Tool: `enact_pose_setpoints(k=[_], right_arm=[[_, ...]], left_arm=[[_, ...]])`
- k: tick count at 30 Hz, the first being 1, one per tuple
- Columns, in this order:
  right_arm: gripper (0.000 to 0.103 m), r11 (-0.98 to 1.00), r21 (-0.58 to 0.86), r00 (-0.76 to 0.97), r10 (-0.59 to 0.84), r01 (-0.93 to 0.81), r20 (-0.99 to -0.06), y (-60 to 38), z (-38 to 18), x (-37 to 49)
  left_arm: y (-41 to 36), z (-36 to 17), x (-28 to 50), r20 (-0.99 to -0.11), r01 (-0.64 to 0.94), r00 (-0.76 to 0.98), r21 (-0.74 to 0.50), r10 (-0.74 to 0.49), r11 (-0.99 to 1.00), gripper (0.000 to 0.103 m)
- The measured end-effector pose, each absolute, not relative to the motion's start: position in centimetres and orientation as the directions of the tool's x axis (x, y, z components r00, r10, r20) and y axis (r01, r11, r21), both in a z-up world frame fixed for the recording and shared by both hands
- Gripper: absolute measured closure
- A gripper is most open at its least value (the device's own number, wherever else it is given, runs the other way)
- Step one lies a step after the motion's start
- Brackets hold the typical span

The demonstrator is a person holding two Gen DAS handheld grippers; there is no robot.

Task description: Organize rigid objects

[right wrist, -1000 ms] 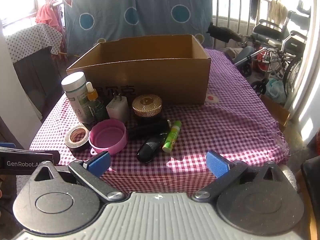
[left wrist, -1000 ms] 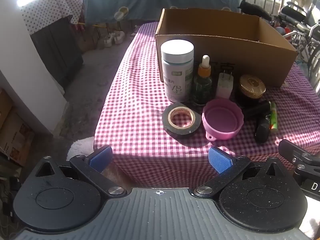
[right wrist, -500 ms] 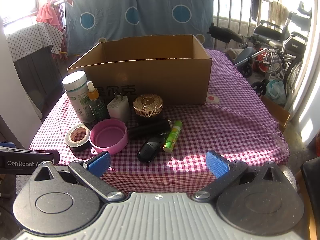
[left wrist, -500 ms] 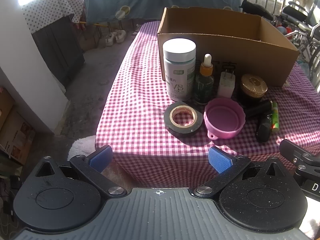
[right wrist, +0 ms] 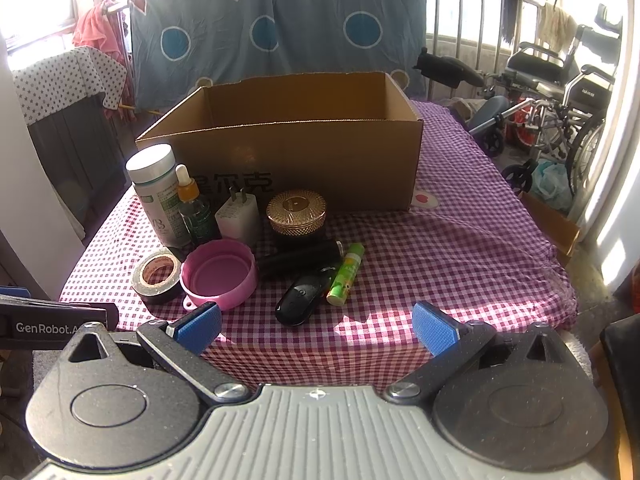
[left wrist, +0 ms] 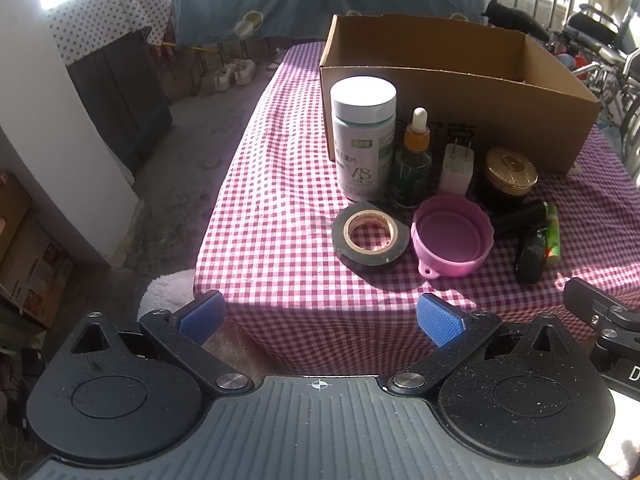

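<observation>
An open cardboard box [right wrist: 304, 160] stands on a pink checked tablecloth [right wrist: 460, 248]. In front of it cluster a white-capped bottle [left wrist: 362, 140], a dropper bottle [left wrist: 414, 160], a white plug [left wrist: 456, 170], a gold-lidded jar [right wrist: 296, 214], a tape roll [left wrist: 370, 236], a pink lid [left wrist: 452, 236], a black cylinder [right wrist: 300, 262], a black oval fob [right wrist: 300, 304] and a green tube [right wrist: 346, 274]. My left gripper [left wrist: 320, 320] is open before the table's near edge, short of the tape. My right gripper [right wrist: 316, 326] is open too, just short of the fob.
A wheelchair [right wrist: 560, 92] and clutter stand to the right of the table. A blue dotted cloth [right wrist: 280, 28] hangs behind the box. A dark cabinet [left wrist: 116, 96] under a starred cover lies left, with bare floor [left wrist: 188, 184] between it and the table.
Both grippers have drifted slightly nearer the table, so the objects sit a little lower in both views. Nothing on the table has moved; both jaws stay open.
</observation>
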State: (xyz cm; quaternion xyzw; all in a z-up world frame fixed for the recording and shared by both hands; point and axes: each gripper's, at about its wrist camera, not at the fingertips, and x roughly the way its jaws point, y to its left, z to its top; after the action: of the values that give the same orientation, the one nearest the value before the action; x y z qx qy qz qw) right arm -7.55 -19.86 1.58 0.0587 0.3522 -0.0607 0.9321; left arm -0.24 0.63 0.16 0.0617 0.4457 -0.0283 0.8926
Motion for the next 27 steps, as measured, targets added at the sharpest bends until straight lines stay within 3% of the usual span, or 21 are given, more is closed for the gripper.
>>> enact_pose_setpoints(k=[27], right_arm=[[0.0,0.987,0.07,0.746,-0.061,0.143,-0.663,-19.71,1.5,-7.11]], left_arm=[[0.52,-0.16,0.1,-0.807,0.108,0.59,0.094,0.013,0.99,0.001]])
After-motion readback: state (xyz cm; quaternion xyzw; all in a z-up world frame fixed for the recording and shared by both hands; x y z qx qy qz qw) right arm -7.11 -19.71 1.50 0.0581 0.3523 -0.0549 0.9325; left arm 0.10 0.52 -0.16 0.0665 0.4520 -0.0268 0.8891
